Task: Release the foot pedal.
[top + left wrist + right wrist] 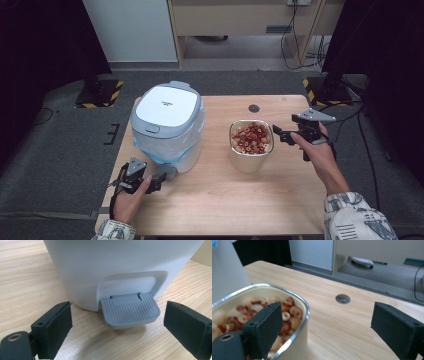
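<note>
While the lid of the pedal bin is down, the main risk is the left gripper sliding off the ribbed grey pedal or shoving the light bin across the desk instead of pressing down.
Second risk: the right gripper, coming in at the rim, could knock or tip the full bowl of red and pale scraps and spill them.
Left gripper: jaws spread wide, one on each side of the pedal, touching nothing, holding nothing; pedal sits at the bin's base near the front left of the desk.
Right gripper: jaws wide apart, empty, just beside the bowl's right rim; contact cannot be told.
Bowl: mid-desk, right of the bin.
</note>
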`<move>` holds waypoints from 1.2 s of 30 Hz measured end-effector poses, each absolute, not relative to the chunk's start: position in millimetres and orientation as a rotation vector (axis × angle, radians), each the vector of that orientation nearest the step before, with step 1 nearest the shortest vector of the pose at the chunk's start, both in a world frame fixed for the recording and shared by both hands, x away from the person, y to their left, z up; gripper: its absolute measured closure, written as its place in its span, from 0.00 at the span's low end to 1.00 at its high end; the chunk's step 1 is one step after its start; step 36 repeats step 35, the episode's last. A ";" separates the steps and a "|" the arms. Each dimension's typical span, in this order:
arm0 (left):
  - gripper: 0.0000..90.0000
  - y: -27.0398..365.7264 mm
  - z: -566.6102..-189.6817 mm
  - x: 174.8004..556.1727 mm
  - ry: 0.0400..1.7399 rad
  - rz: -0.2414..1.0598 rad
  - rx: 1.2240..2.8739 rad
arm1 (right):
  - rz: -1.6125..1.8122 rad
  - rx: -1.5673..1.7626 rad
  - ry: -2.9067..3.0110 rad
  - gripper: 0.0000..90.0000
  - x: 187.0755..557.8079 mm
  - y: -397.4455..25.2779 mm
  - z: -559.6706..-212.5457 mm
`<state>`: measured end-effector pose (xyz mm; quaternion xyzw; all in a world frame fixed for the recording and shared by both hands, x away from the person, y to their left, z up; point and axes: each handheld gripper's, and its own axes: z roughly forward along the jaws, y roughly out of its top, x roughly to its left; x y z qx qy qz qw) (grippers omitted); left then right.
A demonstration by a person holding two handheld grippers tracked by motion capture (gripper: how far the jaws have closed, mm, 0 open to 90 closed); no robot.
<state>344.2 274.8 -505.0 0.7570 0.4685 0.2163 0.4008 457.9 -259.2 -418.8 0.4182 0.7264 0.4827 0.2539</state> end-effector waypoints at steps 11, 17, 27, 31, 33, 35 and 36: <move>0.07 275.5 -508.4 345.5 1.191 0.545 1.939 | 1.235 1.257 1.980 0.12 431.7 -278.7 -467.6; 0.07 275.0 -510.7 346.8 1.202 0.549 1.954 | 1.135 1.343 1.998 0.13 416.4 -284.3 -498.1; 0.07 275.5 -511.8 347.8 1.215 0.553 1.954 | 0.993 1.406 2.070 0.13 407.4 -284.5 -532.0; 0.07 275.6 -512.1 348.5 1.212 0.552 1.958 | 0.927 1.431 2.104 0.11 408.2 -285.5 -537.9; 0.07 275.8 -511.8 348.3 1.213 0.549 1.952 | 0.917 1.443 2.098 0.11 408.1 -285.7 -538.1; 0.07 276.5 -511.2 348.2 1.212 0.551 1.946 | 0.900 1.431 2.109 0.09 408.5 -285.0 -538.5; 0.07 276.5 -511.2 348.2 1.212 0.551 1.946 | 0.900 1.431 2.109 0.09 408.5 -285.0 -538.5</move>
